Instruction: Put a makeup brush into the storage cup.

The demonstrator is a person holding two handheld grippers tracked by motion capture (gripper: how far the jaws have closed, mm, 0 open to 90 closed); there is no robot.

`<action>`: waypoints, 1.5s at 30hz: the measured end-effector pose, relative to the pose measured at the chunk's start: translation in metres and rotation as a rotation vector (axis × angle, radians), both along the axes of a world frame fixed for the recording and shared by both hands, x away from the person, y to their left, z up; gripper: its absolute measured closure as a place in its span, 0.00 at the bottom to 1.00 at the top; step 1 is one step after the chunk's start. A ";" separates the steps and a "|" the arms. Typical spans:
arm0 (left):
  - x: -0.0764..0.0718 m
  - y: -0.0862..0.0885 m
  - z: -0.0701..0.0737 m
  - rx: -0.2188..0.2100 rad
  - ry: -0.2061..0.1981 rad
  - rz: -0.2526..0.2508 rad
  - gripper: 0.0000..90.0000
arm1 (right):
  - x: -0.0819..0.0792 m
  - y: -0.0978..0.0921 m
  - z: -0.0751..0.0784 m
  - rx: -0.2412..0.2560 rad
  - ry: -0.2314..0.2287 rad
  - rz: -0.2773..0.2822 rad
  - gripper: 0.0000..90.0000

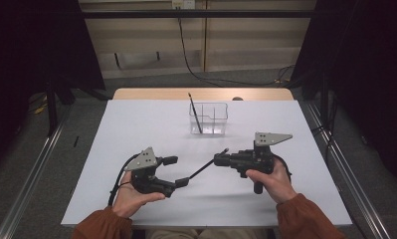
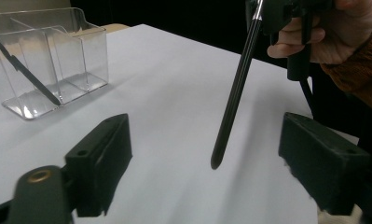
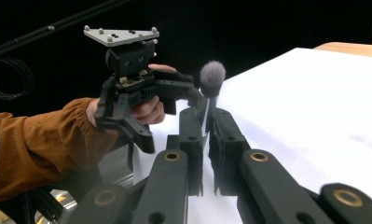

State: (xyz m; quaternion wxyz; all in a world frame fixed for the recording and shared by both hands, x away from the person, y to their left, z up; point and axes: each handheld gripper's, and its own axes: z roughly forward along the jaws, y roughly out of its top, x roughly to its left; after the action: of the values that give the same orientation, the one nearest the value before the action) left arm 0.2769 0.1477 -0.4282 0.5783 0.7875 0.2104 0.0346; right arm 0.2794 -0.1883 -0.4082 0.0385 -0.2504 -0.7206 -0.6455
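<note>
A makeup brush [image 1: 203,168] with a long black handle [image 2: 235,88] and a grey fluffy head [image 3: 212,77] is held above the white table [image 1: 136,124]. My right gripper [image 1: 219,159] is shut on it just below the head, as the right gripper view [image 3: 207,119] shows. The handle slants down and left, and its free end hangs between the wide-apart jaws of my open left gripper [image 2: 211,168], touching neither. In the high view the left gripper [image 1: 176,172] sits at the front left, beside the handle's tip.
A clear plastic organizer [image 1: 209,119] with several compartments stands at the table's far middle, and a thin black stick [image 1: 195,113] leans in its left compartment. The left gripper view shows the organizer [image 2: 81,51] at upper left. Dark curtains flank the table.
</note>
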 end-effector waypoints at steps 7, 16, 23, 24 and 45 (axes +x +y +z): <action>0.002 0.006 0.002 -0.014 0.009 0.001 0.03 | 0.001 -0.007 0.006 -0.056 0.003 0.004 0.93; 0.002 0.007 0.003 0.005 -0.013 0.005 0.03 | 0.007 -0.008 0.014 -0.118 -0.002 0.018 0.93; 0.004 0.005 0.004 0.022 -0.040 0.028 0.03 | 0.012 -0.004 0.021 -0.171 0.021 0.040 0.93; 0.004 0.004 0.003 0.013 -0.038 0.033 0.03 | 0.013 -0.004 0.022 -0.184 0.027 0.044 0.93; 0.005 -0.013 0.005 0.028 -0.029 -0.031 0.03 | 0.026 0.014 0.041 -0.373 0.072 0.132 0.93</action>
State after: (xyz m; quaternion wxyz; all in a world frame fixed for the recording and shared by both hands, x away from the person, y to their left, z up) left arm 0.2820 0.1348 -0.4234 0.5708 0.7981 0.1890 0.0400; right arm 0.3056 -0.1747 -0.3675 0.0595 -0.2280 -0.8406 -0.4877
